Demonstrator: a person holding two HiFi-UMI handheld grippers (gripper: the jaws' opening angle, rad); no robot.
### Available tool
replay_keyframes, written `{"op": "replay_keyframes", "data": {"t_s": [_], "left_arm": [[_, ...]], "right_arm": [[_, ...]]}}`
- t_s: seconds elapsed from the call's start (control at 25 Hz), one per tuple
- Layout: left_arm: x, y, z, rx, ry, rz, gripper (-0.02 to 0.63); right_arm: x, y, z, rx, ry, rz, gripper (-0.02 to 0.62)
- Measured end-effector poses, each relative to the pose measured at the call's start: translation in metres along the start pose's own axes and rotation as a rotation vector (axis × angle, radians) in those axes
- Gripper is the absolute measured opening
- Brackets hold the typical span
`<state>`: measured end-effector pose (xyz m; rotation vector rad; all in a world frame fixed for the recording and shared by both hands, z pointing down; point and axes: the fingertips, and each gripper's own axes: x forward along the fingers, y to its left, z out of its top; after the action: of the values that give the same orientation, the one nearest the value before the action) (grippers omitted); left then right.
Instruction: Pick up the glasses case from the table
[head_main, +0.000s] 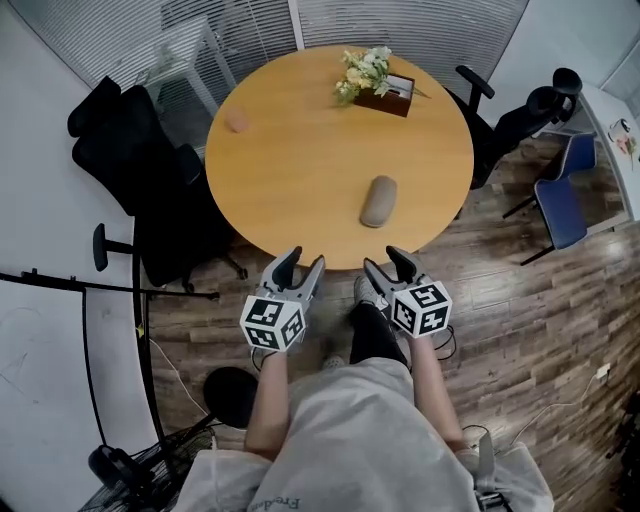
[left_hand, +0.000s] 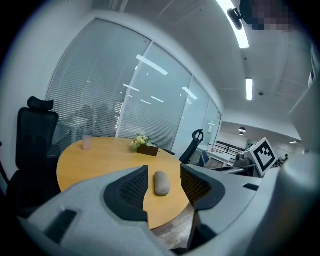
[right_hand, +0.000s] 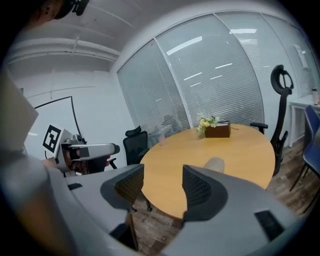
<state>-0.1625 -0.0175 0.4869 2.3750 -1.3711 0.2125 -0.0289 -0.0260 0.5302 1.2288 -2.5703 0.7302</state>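
the grey glasses case (head_main: 378, 201) lies flat on the round wooden table (head_main: 300, 160), near the edge closest to the person and well apart from the flower box (head_main: 386, 93) and the pink cup (head_main: 237, 120) on the far side. both grippers hover over the floor just before that edge. the left gripper (head_main: 305, 258) has its jaws apart and grips nothing, and the right gripper (head_main: 383, 258) is released and empty too — neither touches the glasses case.

1 glasses case (head_main: 378, 201), 1 cup (head_main: 237, 120), 1 tbl (head_main: 300, 170)
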Motion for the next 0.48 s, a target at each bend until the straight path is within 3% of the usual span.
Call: {"op": "replay_keyframes", "data": {"t_s": [0.24,0.48], "left_arm": [[0.050,0.010,0.013,0.003,0.059,0.014,0.199],[0.099,0.025,0.045,-0.002,0.051,0.039,0.198]], "right_arm": [[0.040,-0.044,0.024,0.042,0.032,0.033,0.224],[0.075,-0.077,0.057,0.033,0.052,0.084,0.233]]}}
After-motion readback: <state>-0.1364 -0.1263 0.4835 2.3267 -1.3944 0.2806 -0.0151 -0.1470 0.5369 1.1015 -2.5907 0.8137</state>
